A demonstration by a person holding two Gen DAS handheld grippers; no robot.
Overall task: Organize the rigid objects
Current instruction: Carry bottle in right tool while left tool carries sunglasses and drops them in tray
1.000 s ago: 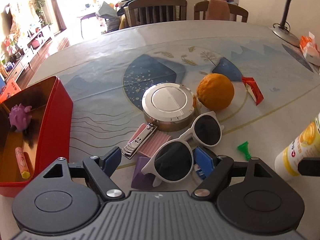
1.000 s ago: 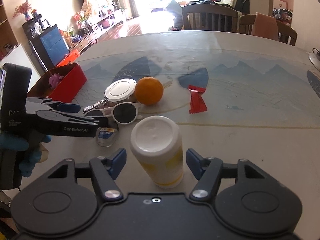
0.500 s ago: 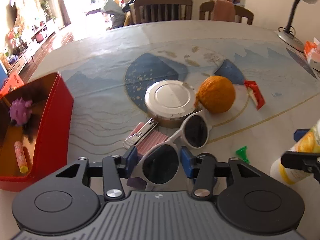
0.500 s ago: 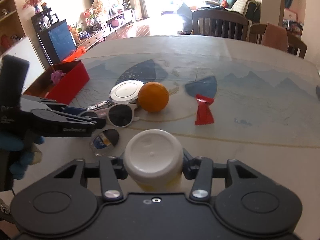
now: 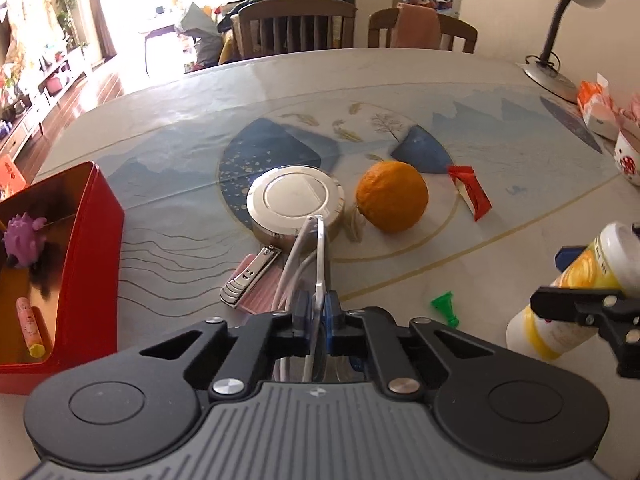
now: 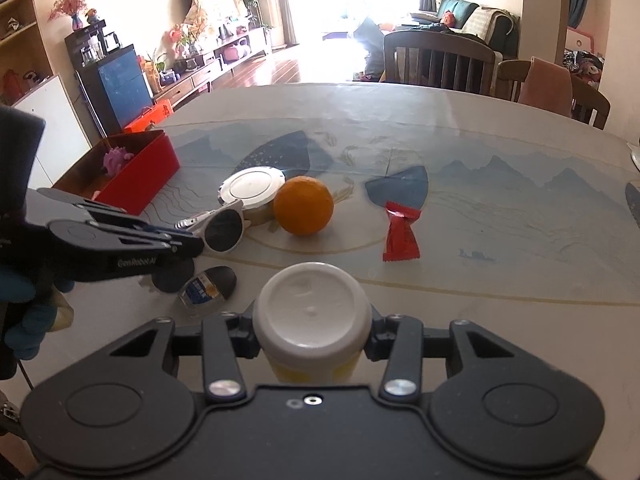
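My left gripper (image 5: 316,314) is shut on the white sunglasses (image 5: 318,248), which stand on edge between its pads. In the right wrist view the sunglasses (image 6: 226,228) stick out of the left gripper (image 6: 194,245), tilted up over the table. The jaws of my right gripper (image 6: 312,338) are closing, with their pads against both sides of an upright white-capped yellow bottle (image 6: 312,308). The bottle (image 5: 580,276) shows at the right of the left wrist view. A red tin box (image 5: 94,248) stands open at the left.
On the table lie a round silver tin (image 5: 295,200), an orange (image 5: 392,196), a nail clipper (image 5: 250,276) on a pink card, a red packet (image 5: 470,192), a green piece (image 5: 445,307) and a small bottle (image 6: 204,290). A purple toy (image 5: 22,236) sits in the box.
The left jaws closed on the sunglasses and turned them from flat onto their edge. The right jaws closed in on the bottle from both sides.
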